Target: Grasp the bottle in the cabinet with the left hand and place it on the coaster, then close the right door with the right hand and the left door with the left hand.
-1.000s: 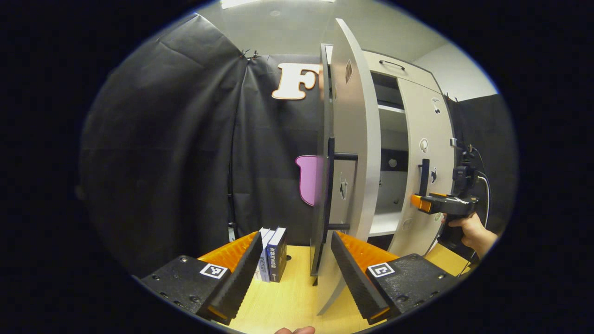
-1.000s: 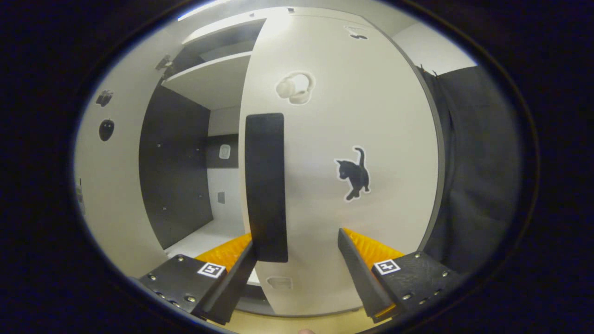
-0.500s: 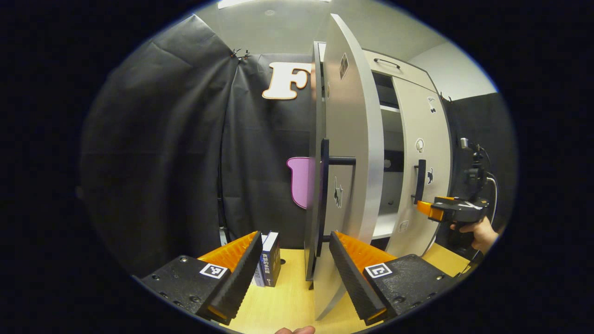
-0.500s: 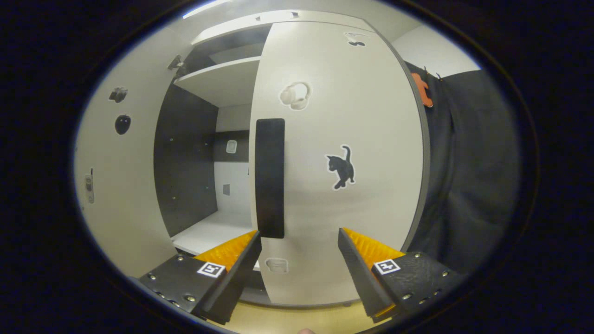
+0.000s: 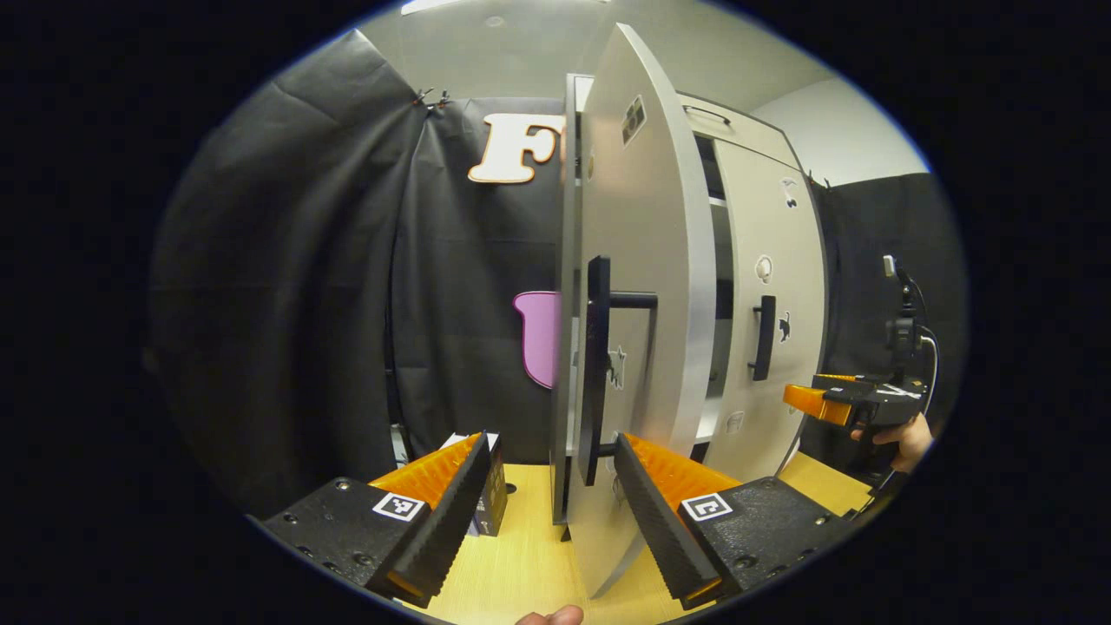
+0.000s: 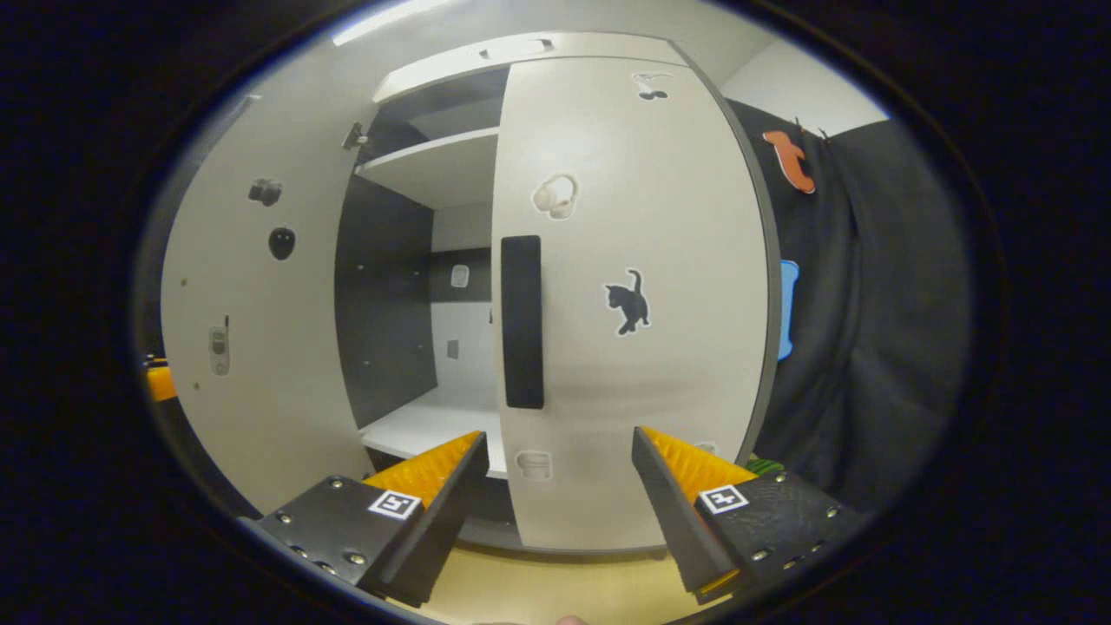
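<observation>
My left gripper (image 5: 547,512) sits low over the wooden desk (image 5: 521,573), its fingers spread apart with nothing between them, right in front of the cabinet's left door (image 5: 638,286). That door stands open, nearly edge-on to me, and its black handle (image 5: 597,373) rises just past my right fingertip; I cannot tell whether the two touch. A small stack of books (image 5: 491,486) stands on the desk to the left of that door. Beyond the door, the right door (image 6: 625,295) looks shut or nearly so against the cabinet. My right gripper (image 6: 560,499) hangs in front of it, apart from it, fingers also wide and empty, pointing at the door's lower half below its black handle (image 6: 522,321). Left of that handle the cabinet's white shelves (image 6: 434,421) show through the opening.
</observation>
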`<state>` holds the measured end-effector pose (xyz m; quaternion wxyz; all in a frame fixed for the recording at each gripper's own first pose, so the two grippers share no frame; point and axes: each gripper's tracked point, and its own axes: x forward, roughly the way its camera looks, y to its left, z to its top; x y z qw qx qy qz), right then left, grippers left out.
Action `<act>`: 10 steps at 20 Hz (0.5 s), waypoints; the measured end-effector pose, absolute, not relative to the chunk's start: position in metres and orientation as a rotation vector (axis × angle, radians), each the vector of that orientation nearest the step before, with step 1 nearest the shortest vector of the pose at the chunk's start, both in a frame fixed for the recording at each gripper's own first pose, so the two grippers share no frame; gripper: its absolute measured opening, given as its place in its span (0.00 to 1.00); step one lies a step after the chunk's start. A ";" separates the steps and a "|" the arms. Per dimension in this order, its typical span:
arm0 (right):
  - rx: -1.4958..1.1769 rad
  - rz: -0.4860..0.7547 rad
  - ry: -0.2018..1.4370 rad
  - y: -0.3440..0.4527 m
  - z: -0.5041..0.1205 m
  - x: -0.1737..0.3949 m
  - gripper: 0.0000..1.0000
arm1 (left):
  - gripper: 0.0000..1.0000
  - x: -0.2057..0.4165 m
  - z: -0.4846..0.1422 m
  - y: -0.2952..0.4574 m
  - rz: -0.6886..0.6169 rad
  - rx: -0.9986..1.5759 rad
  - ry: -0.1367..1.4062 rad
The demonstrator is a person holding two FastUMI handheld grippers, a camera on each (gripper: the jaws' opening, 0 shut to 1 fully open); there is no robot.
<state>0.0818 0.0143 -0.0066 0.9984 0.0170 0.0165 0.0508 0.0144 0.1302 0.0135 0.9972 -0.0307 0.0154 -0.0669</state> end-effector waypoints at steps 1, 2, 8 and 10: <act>0.044 0.111 0.034 0.015 -0.006 0.077 1.00 | 0.92 0.014 0.014 0.124 -0.146 -0.059 0.031; 0.052 0.119 0.035 0.015 -0.006 0.072 1.00 | 0.92 0.015 0.013 0.116 -0.159 -0.060 0.033; 0.045 0.122 0.025 -0.004 0.002 0.047 0.97 | 0.92 0.019 0.014 0.086 -0.191 -0.077 0.014; 0.040 0.114 0.029 -0.012 0.001 0.040 1.00 | 0.92 0.020 0.013 0.080 -0.207 -0.100 0.018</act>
